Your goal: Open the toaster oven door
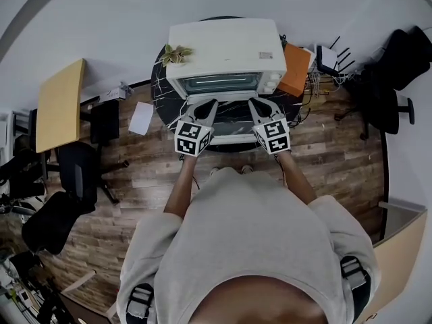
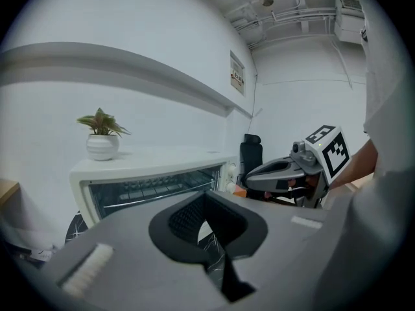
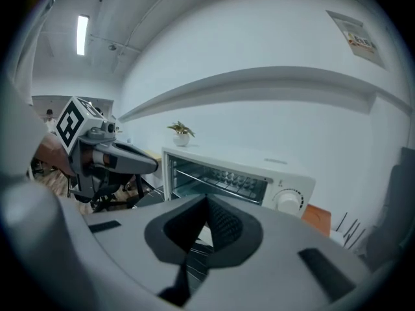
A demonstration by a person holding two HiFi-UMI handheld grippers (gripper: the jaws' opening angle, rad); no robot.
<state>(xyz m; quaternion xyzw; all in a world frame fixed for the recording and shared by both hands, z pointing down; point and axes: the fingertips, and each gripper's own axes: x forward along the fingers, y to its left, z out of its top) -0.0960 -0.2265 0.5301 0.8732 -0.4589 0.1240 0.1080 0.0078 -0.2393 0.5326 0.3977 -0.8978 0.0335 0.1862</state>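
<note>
Person in a grey sweatshirt (image 1: pixel 250 235) stands at the near edge, both arms out toward the table.

Left gripper (image 1: pixel 208 104): fingers together, nothing between them, confirmed in its own view (image 2: pixel 206 196). Right gripper (image 1: pixel 255 102): fingers together too, empty (image 3: pixel 207 203). The two sit side by side, left and right, over the oven door (image 1: pixel 233 121). Can't tell whether either touches it.

The door is already open, folded down flat toward the person. Its light front edge is nearest.

Just beyond it is the toaster oven (image 1: pixel 226 49), a white box on a round dark marbled table (image 1: pixel 160 90) against the far wall. The cavity is exposed and the wire rack (image 2: pixel 155 186) is visible inside. The control knob (image 3: pixel 288 199) is on the right of the front panel.

A small potted plant (image 1: pixel 175 54) sits on the oven's top, at the far left corner. An orange box (image 1: pixel 295 69) is just to the right of the oven. Further right, a white router (image 1: pixel 327 58) with its antennas up.

Well to the left: a sheet of paper (image 1: pixel 142 118) on the wood floor, then a light wooden desk (image 1: pixel 59 103).
</note>
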